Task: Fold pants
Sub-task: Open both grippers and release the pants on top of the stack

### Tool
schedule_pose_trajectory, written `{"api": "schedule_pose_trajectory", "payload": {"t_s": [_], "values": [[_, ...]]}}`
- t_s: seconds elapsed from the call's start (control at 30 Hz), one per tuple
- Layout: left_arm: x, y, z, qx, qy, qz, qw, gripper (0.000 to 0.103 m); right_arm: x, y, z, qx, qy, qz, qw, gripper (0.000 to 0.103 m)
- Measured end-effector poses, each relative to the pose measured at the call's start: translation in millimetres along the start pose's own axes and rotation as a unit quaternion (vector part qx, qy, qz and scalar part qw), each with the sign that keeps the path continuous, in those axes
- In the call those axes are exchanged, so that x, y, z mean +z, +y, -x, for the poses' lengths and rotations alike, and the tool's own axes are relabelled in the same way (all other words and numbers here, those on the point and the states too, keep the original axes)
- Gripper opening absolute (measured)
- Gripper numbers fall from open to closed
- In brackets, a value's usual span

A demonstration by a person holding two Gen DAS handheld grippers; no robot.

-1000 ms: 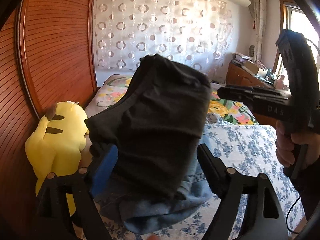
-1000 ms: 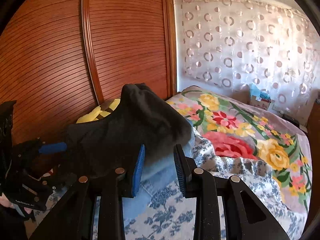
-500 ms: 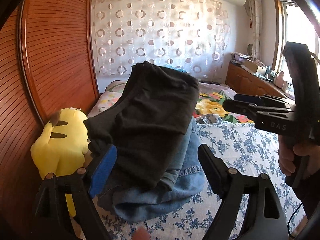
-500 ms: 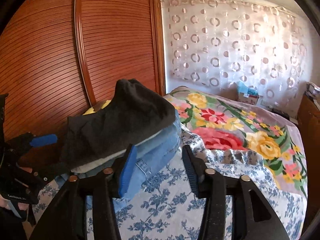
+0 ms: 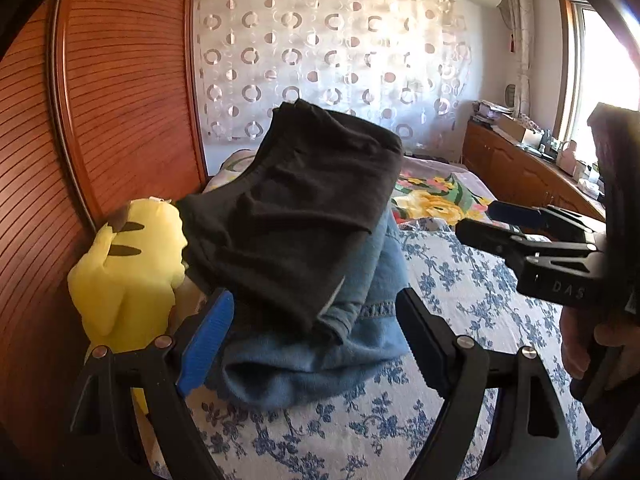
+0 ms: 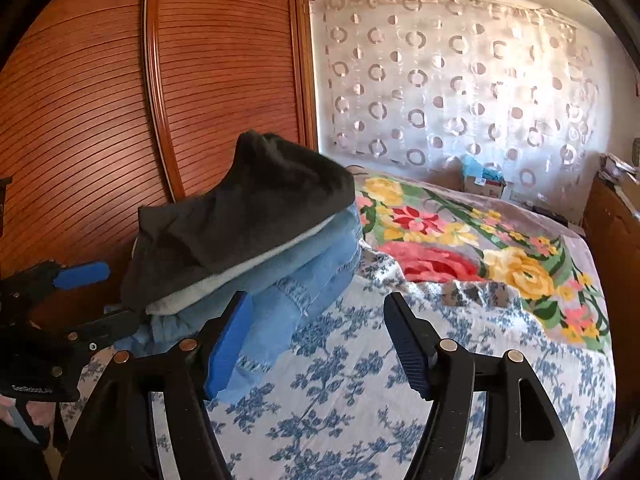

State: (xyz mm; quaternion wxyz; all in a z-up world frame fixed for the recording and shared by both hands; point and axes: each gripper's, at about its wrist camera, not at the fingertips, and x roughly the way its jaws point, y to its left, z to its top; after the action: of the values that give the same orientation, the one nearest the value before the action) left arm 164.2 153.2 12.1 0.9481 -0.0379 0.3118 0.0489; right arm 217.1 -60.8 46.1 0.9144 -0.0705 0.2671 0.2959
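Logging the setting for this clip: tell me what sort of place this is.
A bedroom, most likely: a bed with floral covers, a wooden slatted wardrobe beside it, a curtain behind, and a yellow plush toy next to the folded clothes.

A reddish wooden slatted wardrobe (image 5: pixel 120 100) fills nine o'clock. A sheer curtain with circles (image 5: pixel 332 52) hangs at twelve o'clock. At three o'clock a bright window (image 5: pixel 604 80) lights a wooden cabinet (image 5: pixel 516 172). The bed (image 6: pixel 400 392) carries floral covers.

The folded pants (image 5: pixel 304 208) lie on top of a stack of jeans (image 5: pixel 320 352) on the bed (image 5: pixel 460 304); left of the stack sits a plush toy (image 5: pixel 124 276), a wardrobe (image 5: pixel 120 92) behind it.
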Motion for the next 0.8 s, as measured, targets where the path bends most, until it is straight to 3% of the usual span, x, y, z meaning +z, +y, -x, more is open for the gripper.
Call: {"api": "schedule_pose_trajectory", "payload": {"t_s": [0.27,0.8], "values": [[-18,-5,12,-0.006,0.008,0.001,0.9999,0.084,-15,4,28,-0.014,-0.005,-0.022,1.0,0.07],[-45,-47,64,-0.044,-0.021,-0.027,0.9984,0.084,-60,20,118,-0.063,-0.026,-0.041,0.997,0.07]]}}
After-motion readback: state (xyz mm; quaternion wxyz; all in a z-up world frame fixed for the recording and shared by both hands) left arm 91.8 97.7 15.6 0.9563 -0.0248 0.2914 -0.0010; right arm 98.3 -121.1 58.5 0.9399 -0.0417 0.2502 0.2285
